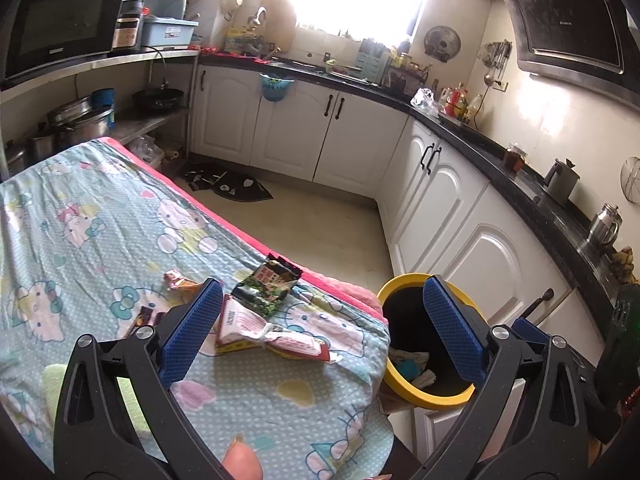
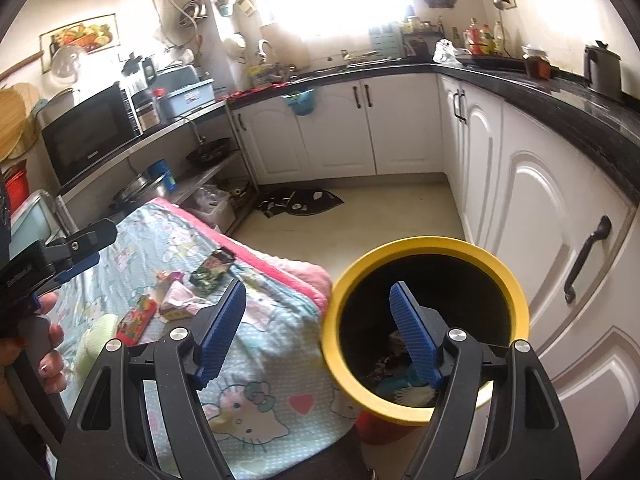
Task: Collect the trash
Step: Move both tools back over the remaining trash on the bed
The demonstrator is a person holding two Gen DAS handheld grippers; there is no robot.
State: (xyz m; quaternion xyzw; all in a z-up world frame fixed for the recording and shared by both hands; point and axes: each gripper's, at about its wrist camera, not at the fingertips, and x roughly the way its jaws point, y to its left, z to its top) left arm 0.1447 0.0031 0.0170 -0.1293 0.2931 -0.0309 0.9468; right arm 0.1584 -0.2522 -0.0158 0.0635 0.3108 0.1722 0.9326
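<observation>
**Both grippers empty above cloth and bin**

A table is covered by a patterned cloth [image 1: 120,216] with a pink border along its far edge. Several pieces of trash are seen lying near the cloth's right-hand end: a green wrapper [image 1: 267,286] close to the pink edge, a pink and white packet [image 1: 256,332] just in front of it, a crumpled orange wrapper [image 1: 178,280] to the left, and a red packet [image 2: 138,316] further towards the near edge. A pale green cloth [image 2: 94,338] is seen beside the red packet.

A yellow bin [image 2: 424,248] is placed just off the right-hand end of the table, beside the white cupboards [image 2: 540,220]. Some trash [image 2: 404,390] is already seen at its bottom.

The left gripper [image 1: 324,330] is held spread wide above the end of the cloth, and nothing is caught between its blue pads [image 1: 192,332]. The right gripper [image 2: 320,332] is likewise spread, with nothing held; one pad is seen over the cloth and the other over the bin's mouth. A hand [image 2: 50,340] is seen on the left gripper's grip.
</observation>
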